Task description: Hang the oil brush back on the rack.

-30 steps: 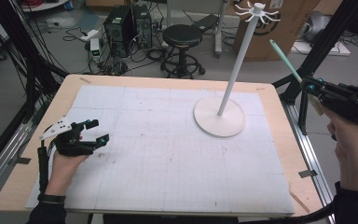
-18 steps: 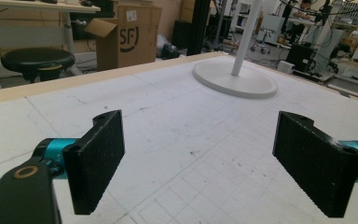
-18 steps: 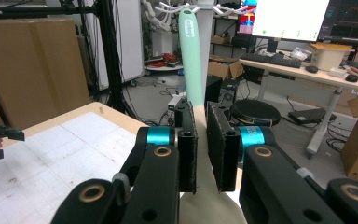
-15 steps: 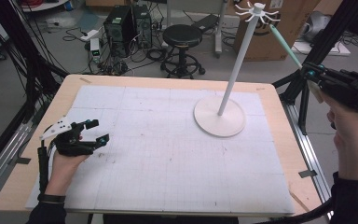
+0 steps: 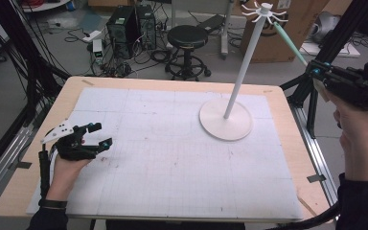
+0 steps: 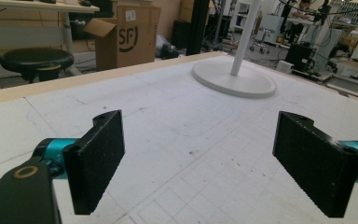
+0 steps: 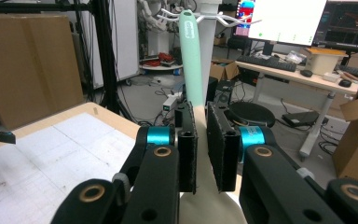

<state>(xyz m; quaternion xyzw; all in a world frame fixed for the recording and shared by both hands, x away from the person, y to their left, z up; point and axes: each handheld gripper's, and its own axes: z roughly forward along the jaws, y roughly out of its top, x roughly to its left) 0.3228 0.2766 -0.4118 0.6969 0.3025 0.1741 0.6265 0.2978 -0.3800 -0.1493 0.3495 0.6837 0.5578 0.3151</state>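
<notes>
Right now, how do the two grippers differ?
The left gripper is open and holds nothing; the right gripper is shut on a green utensil. The left rests low at the table; the right is raised beside it, pointing the utensil at the hook stand. Both have black jaws.

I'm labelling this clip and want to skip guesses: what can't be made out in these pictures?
- Wide end of the mint green utensil: right gripper view, hidden behind the right tongs.
- Its handle tip against the white rack: high view, too small to tell whether it is hooked.
- Rack top: left gripper view, cut off by the upper edge.
- Print on the utensil handle: blurred.
</notes>
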